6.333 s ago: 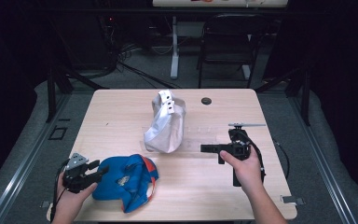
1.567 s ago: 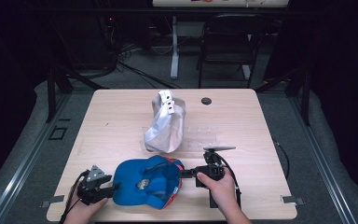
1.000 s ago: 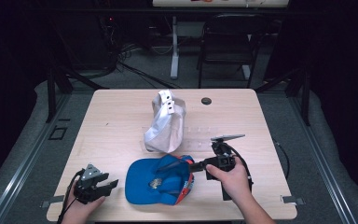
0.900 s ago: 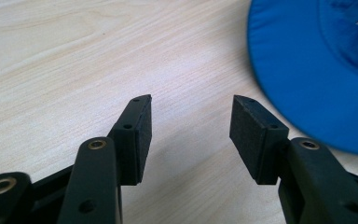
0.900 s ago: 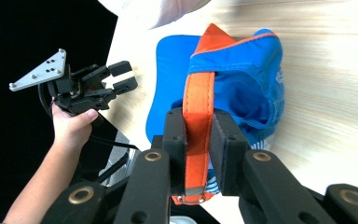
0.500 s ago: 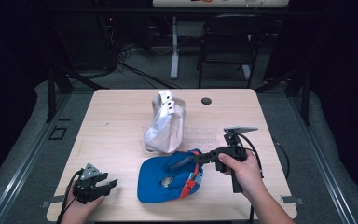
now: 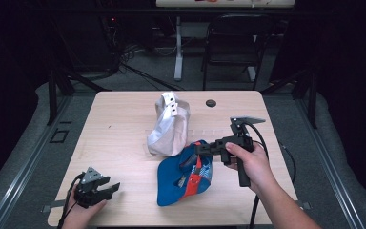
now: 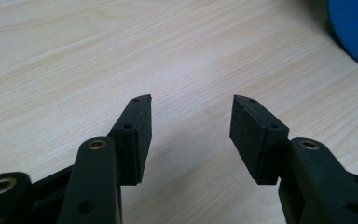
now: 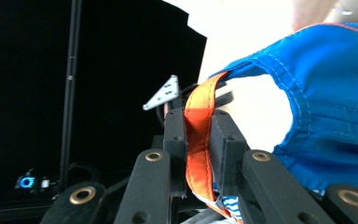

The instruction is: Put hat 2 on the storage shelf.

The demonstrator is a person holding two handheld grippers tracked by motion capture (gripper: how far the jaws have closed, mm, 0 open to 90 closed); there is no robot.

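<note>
A blue cap (image 7: 183, 179) with an orange strap (image 7: 198, 167) hangs tilted at the front middle of the wooden table (image 7: 124, 119), its brim low near the tabletop. My right gripper (image 7: 199, 149) is shut on that orange strap (image 9: 196, 135), holding the blue cap (image 9: 326, 93) up by it. My left gripper (image 7: 109, 189) rests near the front left corner, open with nothing between its pads (image 8: 142, 133). Its own view has an edge of the blue cap (image 8: 354, 28) at the top right.
A pale cloth cap or bag (image 7: 169, 126) stands just behind the blue cap, touching or nearly touching it. A small black disc (image 7: 211, 103) lies near the far edge. A chair (image 7: 231, 43) and a stand pole (image 7: 177, 47) are beyond the table.
My right gripper has risen and drifted right and back with the strap, lifting the blue cap's rear off the table toward the pale cloth. The left gripper has stayed put.
</note>
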